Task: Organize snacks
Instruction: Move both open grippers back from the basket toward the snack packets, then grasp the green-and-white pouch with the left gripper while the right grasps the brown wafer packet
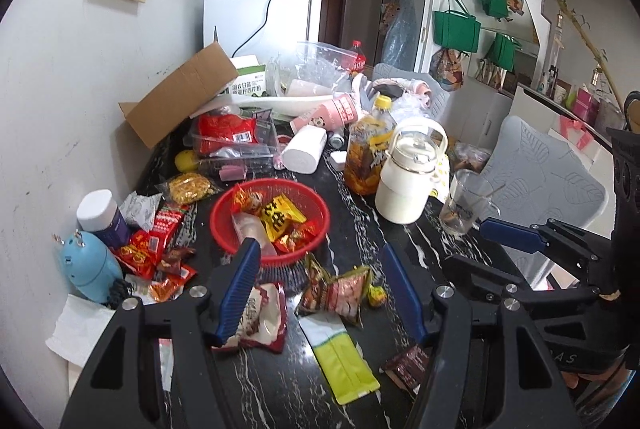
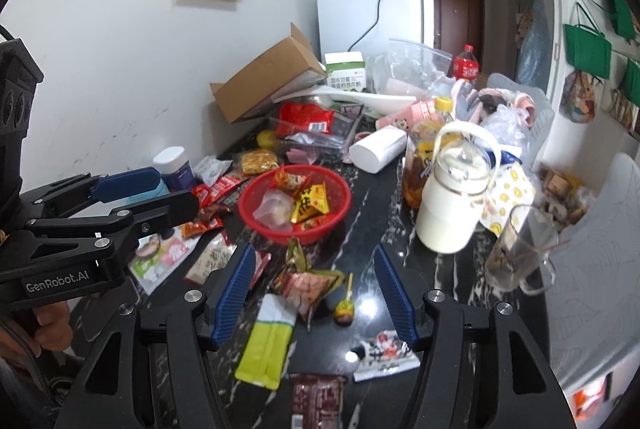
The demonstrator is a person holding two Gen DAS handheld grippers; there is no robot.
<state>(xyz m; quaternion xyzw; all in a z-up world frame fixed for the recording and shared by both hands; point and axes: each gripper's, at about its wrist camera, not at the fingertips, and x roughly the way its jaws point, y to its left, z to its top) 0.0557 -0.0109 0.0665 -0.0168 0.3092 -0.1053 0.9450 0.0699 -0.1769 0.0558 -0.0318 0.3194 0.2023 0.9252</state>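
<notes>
Left wrist view: the black marble table (image 1: pixel 352 205) is bounded by the white wall (image 1: pixel 60 101) on its left and crowded at the back by a cardboard box (image 1: pixel 180 97); bare tabletop is found only in the near middle. The red basket (image 1: pixel 272 217), already holding wrapped snacks, is seen just beyond the left gripper (image 1: pixel 320 293), whose fingers are spread with nothing held. A brown-and-pink snack packet (image 1: pixel 340 293) lies between them. In the right wrist view, the right gripper (image 2: pixel 316 297) is likewise parted and empty above a yellow-green pouch (image 2: pixel 268 345).
</notes>
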